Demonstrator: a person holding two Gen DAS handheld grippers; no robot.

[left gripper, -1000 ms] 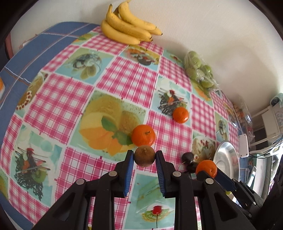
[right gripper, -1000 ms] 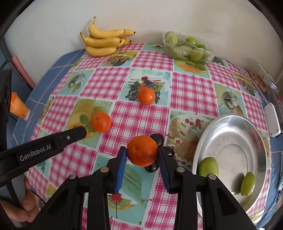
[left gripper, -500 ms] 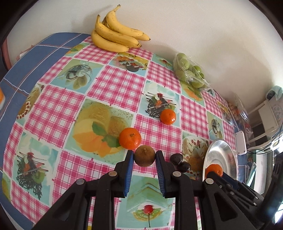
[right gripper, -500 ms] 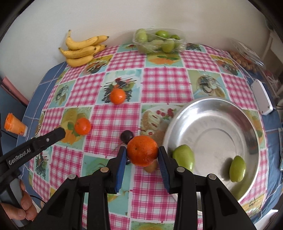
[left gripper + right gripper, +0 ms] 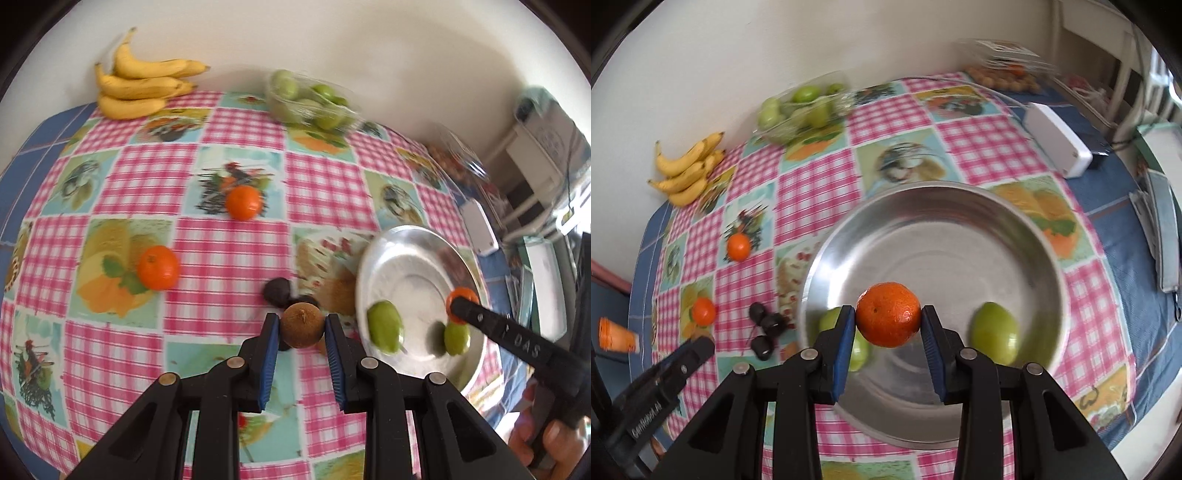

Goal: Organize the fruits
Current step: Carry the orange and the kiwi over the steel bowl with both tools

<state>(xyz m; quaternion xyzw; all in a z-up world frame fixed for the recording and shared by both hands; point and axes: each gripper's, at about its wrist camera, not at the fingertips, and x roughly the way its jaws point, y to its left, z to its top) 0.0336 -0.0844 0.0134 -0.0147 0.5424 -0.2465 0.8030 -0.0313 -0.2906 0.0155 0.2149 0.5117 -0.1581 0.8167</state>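
Note:
My left gripper [image 5: 301, 326] is shut on a brown kiwi [image 5: 302, 325], held above the tablecloth just left of the steel bowl [image 5: 402, 243]. My right gripper [image 5: 888, 321] is shut on an orange mandarin [image 5: 888, 314], held over the steel bowl [image 5: 934, 210]. Two green fruits [image 5: 995, 338] [image 5: 829, 319] lie in the bowl. Two mandarins [image 5: 158, 267] [image 5: 243, 202] and dark plums [image 5: 277, 291] lie on the cloth. The right gripper also shows in the left wrist view [image 5: 460, 304].
Bananas [image 5: 140, 86] and a clear box of green fruit [image 5: 310, 101] sit by the back wall. A white box [image 5: 1058, 144] and a pack of nuts [image 5: 1001, 79] lie at the right of the table. An orange cup [image 5: 617, 334] stands off the left edge.
Both grippers have moved right toward the bowl with their fruit. The right gripper now holds the mandarin over the bowl; the left has swung to face it.

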